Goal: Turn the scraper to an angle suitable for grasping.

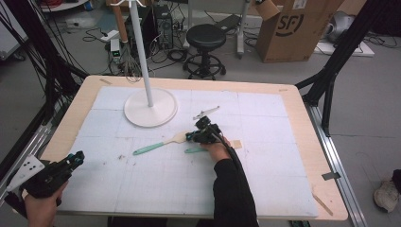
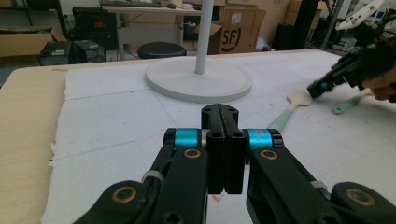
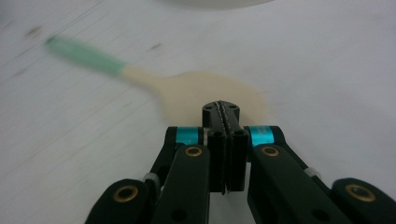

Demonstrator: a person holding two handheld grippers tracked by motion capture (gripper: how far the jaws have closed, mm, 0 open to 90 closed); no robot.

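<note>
Right gripper view: my right gripper (image 3: 226, 110), jaws closed, empty, over pale head of green-handled wooden spatula (image 3: 205, 91). Approach step; next, open jaws. Left gripper (image 2: 226, 114) closed, idle near-left.

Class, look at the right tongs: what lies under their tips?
Under the shut right tongs lies the spatula's pale head on the white mat. The part of the head beneath the tips is covered.

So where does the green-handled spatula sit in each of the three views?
High view: spatula at table centre, its pale blade beside the right gripper.
Left gripper view: right of centre, its blade at the right gripper's tip, which shows there too.
Right gripper view: blade just beyond the shut jaws, its blurred green handle running to the upper left.
Shared landmark: the white round stand base, behind the spatula.
</note>
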